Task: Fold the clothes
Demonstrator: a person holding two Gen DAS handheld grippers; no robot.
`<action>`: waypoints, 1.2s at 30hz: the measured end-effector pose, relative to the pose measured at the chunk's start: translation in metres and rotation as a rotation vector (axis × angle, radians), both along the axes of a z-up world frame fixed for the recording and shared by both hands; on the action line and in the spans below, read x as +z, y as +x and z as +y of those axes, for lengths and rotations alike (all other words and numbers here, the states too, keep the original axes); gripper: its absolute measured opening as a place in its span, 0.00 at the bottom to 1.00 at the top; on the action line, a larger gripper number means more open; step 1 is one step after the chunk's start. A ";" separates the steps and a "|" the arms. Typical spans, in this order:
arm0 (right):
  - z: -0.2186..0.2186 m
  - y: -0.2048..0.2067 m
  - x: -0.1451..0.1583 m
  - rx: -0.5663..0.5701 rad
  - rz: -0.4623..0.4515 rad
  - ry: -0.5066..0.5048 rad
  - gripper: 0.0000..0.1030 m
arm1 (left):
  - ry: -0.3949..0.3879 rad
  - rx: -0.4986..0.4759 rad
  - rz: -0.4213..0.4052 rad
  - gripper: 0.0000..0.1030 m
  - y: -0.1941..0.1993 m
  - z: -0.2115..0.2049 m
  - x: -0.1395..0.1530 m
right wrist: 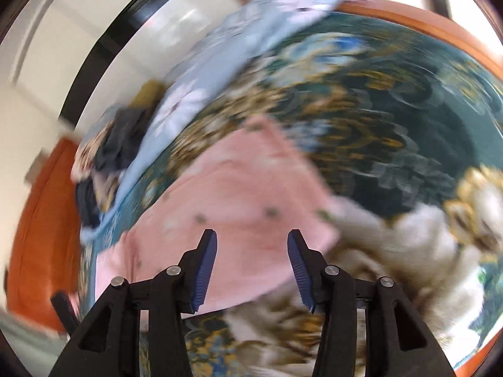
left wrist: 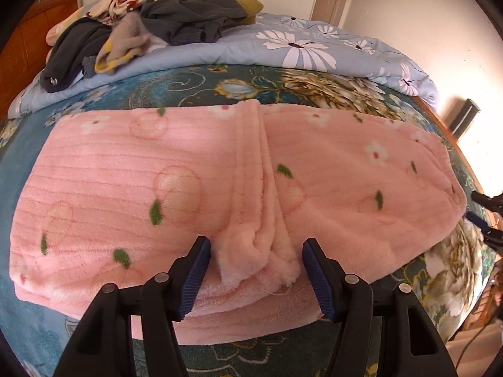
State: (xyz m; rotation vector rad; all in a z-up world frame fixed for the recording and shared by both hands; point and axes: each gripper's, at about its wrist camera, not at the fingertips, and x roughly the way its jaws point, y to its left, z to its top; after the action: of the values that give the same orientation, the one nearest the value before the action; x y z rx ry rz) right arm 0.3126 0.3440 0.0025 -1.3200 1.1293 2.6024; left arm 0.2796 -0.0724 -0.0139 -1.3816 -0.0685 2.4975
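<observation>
Looking from the left wrist view: wooden headboard (left wrist: 22,47) at far left, then a heap of unfolded clothes (left wrist: 147,22) — dark grey, floral cream, grey-yellow pieces — on a light blue flowered quilt (left wrist: 314,47) that runs across the back of the bed. In front of it, a teal floral bedsheet (left wrist: 188,84). The pink fleece garment (left wrist: 125,194) lies flat on the sheet, spread nearly the full width of the frame, a bunched seam or fold running down its centre.

Left gripper (left wrist: 256,270): jaws wide, blue pads either side of the bunched centre fold at the near edge. Left pad looks to be touching or just beside the fleece, right pad slightly apart; not clamped on it. Layered folded edges of the garment show below the fingertips.

At the far right edge of this view, the right gripper (left wrist: 485,220) shows partly, just past the garment's right end; its state can't be read from here.

Right wrist view is heavily motion-blurred. Right gripper (right wrist: 251,270): jaws parted at a moderate gap, nothing between the pads. It hangs above the near corner of the pink garment (right wrist: 239,188), not touching. Bedsheet (right wrist: 393,125) fills the right side, quilt (right wrist: 195,94) and clothes heap (right wrist: 107,150) at upper left, orange wooden bed frame (right wrist: 408,19) along the top right.
</observation>
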 end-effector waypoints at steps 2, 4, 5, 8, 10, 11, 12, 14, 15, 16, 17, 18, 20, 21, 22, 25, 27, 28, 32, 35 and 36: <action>0.022 0.009 -0.021 -0.108 -0.019 -0.102 0.49 | 0.042 0.011 -0.014 0.63 -0.001 -0.007 0.002; 0.033 0.009 -0.039 -0.156 -0.036 -0.190 0.49 | 0.086 0.028 -0.031 0.63 -0.002 -0.014 0.001; 0.035 0.007 -0.044 -0.168 -0.029 -0.223 0.49 | 0.097 0.033 -0.035 0.63 -0.001 -0.016 0.001; 0.036 0.000 -0.051 -0.183 0.012 -0.279 0.49 | 0.098 0.027 -0.037 0.63 0.001 -0.016 0.001; 0.033 -0.006 -0.053 -0.187 0.019 -0.283 0.49 | 0.102 0.028 -0.036 0.63 0.003 -0.017 0.001; 0.032 -0.009 -0.054 -0.189 0.023 -0.285 0.49 | 0.108 0.030 -0.037 0.63 0.004 -0.018 0.001; 0.030 -0.011 -0.054 -0.192 0.026 -0.288 0.49 | 0.117 0.035 -0.039 0.63 0.005 -0.020 0.002; 0.026 -0.015 -0.052 -0.199 0.028 -0.286 0.51 | 0.134 0.039 -0.040 0.63 0.006 -0.023 0.004; 0.024 -0.019 -0.049 -0.196 0.021 -0.266 0.49 | 0.144 0.041 -0.041 0.63 0.008 -0.025 0.005; 0.021 -0.021 -0.046 -0.191 0.014 -0.241 0.42 | 0.155 0.042 -0.041 0.63 0.009 -0.028 0.007; 0.018 -0.022 -0.041 -0.185 0.005 -0.211 0.36 | 0.168 0.047 -0.040 0.63 0.010 -0.032 0.010; 0.015 -0.024 -0.037 -0.178 -0.003 -0.182 0.32 | 0.183 0.055 -0.038 0.63 0.011 -0.036 0.013; 0.007 -0.026 -0.021 -0.155 0.021 -0.151 0.27 | 0.214 0.083 -0.029 0.63 0.013 -0.049 0.019; 0.000 -0.028 -0.008 -0.127 0.047 -0.137 0.27 | 0.224 0.101 -0.021 0.63 0.013 -0.055 0.023; -0.009 -0.031 0.005 -0.093 0.070 -0.117 0.27 | 0.233 0.122 -0.011 0.63 0.014 -0.063 0.026; -0.050 -0.048 0.040 0.035 0.127 -0.107 0.27 | 0.259 0.201 0.016 0.63 0.016 -0.093 0.033; -0.085 -0.063 0.057 0.124 0.164 -0.168 0.26 | 0.289 0.261 0.033 0.63 0.020 -0.117 0.038; -0.103 -0.071 0.065 0.169 0.182 -0.199 0.26 | 0.301 0.292 0.045 0.63 0.023 -0.131 0.041; -0.190 -0.098 0.099 0.366 0.290 -0.255 0.26 | 0.325 0.397 0.088 0.63 0.036 -0.178 0.051; -0.255 -0.109 0.118 0.479 0.371 -0.294 0.26 | 0.356 0.485 0.115 0.63 0.052 -0.212 0.052; -0.275 -0.112 0.122 0.512 0.387 -0.305 0.26 | 0.365 0.508 0.122 0.63 0.056 -0.222 0.052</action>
State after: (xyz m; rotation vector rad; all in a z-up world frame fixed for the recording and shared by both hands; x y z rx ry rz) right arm 0.2009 0.0686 0.1243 -1.3365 1.4515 3.2741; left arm 0.3361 -0.2939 0.0377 -1.1616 -0.9030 2.7603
